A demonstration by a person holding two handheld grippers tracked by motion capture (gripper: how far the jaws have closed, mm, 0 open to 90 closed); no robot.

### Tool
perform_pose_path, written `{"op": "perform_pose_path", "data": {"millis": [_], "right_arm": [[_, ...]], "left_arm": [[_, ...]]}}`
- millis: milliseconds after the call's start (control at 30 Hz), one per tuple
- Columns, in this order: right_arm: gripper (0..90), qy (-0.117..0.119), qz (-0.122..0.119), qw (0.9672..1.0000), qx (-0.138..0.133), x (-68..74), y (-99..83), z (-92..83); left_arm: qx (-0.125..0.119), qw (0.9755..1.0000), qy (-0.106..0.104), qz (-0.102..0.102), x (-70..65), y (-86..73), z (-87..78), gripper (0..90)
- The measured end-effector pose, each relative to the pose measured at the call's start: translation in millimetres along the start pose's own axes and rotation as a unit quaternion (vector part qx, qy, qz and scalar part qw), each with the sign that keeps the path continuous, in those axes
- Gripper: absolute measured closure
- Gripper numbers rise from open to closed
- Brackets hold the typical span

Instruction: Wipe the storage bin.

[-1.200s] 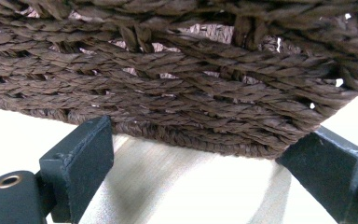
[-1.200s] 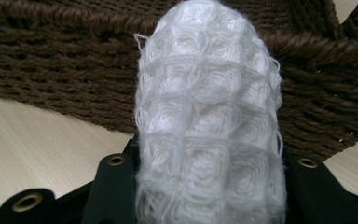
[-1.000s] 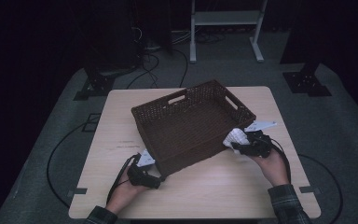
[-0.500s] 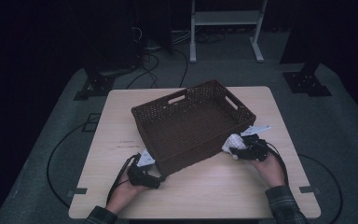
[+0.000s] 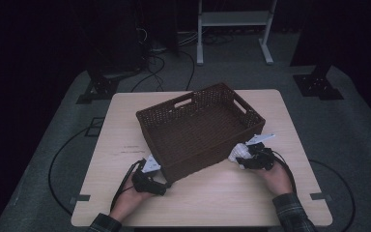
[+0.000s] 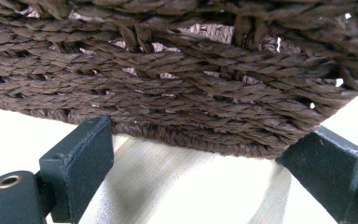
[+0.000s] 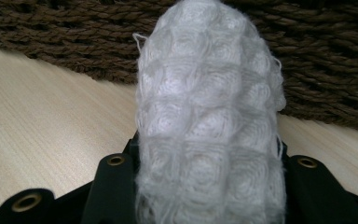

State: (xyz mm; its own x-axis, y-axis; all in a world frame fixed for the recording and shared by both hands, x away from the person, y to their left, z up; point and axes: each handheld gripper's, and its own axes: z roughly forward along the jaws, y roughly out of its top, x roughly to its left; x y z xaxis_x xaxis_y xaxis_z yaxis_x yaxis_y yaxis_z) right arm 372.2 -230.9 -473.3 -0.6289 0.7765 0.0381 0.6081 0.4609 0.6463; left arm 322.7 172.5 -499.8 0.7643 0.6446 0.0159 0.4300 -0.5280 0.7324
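Right gripper view — unlabelled white cloth (image 7: 209,126) clamped.

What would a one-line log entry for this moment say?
right gripper: shut on white cloth, beside basket | left gripper: open, jaws astride basket's near corner | basket: on table, nothing seen inside

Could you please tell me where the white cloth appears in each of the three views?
High view: the white cloth sits lower right, at the right gripper, beside the basket.
Left gripper view: not in it.
Right gripper view: centre, held between the fingers.
Shared landmark: the brown woven basket wall, against the wooden table.
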Motion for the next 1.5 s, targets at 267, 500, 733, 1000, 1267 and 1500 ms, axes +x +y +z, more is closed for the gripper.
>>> {"op": "perform_pose_path", "data": {"millis": [267,500,733,1000,1267,1500], "right_arm": [[53.6,0.0,-0.013,0.9999,-0.005,5.3,4.8,-5.3],[53.7,0.001,-0.026,0.9994,-0.023,13.1,13.9,-16.1],[53.7,0.005,-0.031,0.9987,-0.041,17.2,19.7,-24.1],[53.7,0.002,-0.044,0.9972,-0.06,23.0,26.5,-35.8],[53.7,0.0,-0.052,0.996,-0.073,27.3,31.2,-43.8],[53.7,0.006,-0.052,0.997,-0.057,27.9,28.8,-34.5]], "left_arm": [[0.0,1.0,0.0,0.0,0.1,0.0,0.0,9.0],[0.0,1.0,0.0,0.0,0.0,0.0,0.0,9.0],[0.0,1.0,0.0,0.0,0.1,0.0,0.0,9.0],[0.0,1.0,0.0,0.0,0.1,0.0,0.0,9.0],[0.0,1.0,0.0,0.0,0.1,0.0,0.1,8.9],[0.0,1.0,0.0,0.0,0.1,0.0,0.1,8.9]]}}
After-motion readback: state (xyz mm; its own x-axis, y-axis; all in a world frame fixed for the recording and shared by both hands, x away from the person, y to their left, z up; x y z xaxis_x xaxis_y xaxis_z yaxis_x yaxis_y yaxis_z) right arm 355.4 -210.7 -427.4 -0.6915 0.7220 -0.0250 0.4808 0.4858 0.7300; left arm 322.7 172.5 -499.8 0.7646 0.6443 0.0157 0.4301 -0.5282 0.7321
